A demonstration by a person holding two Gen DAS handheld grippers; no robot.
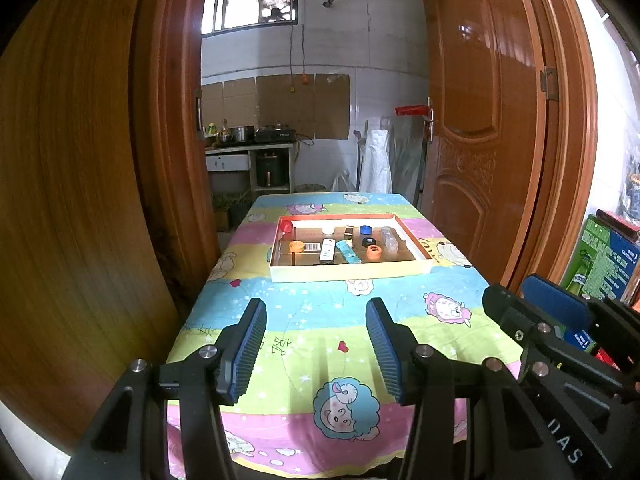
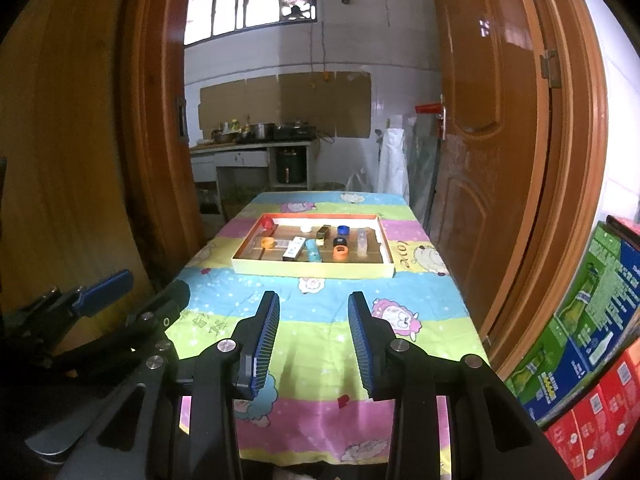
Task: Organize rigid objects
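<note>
Every small rigid object in view is lying inside the shallow tray point(image 1: 352, 273) mid-bench, while the left gripper point(image 1: 316, 344) and right gripper point(image 2: 313, 338) are hovering near-side of it, spread wide and holding nothing, fitting either unsorted or finished.

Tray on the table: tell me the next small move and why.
Probably bring both grippers forward over the tray. The left gripper and right gripper hang open and empty near the table's front edge, while every small object lies inside the tray, out of their grasp.
</note>
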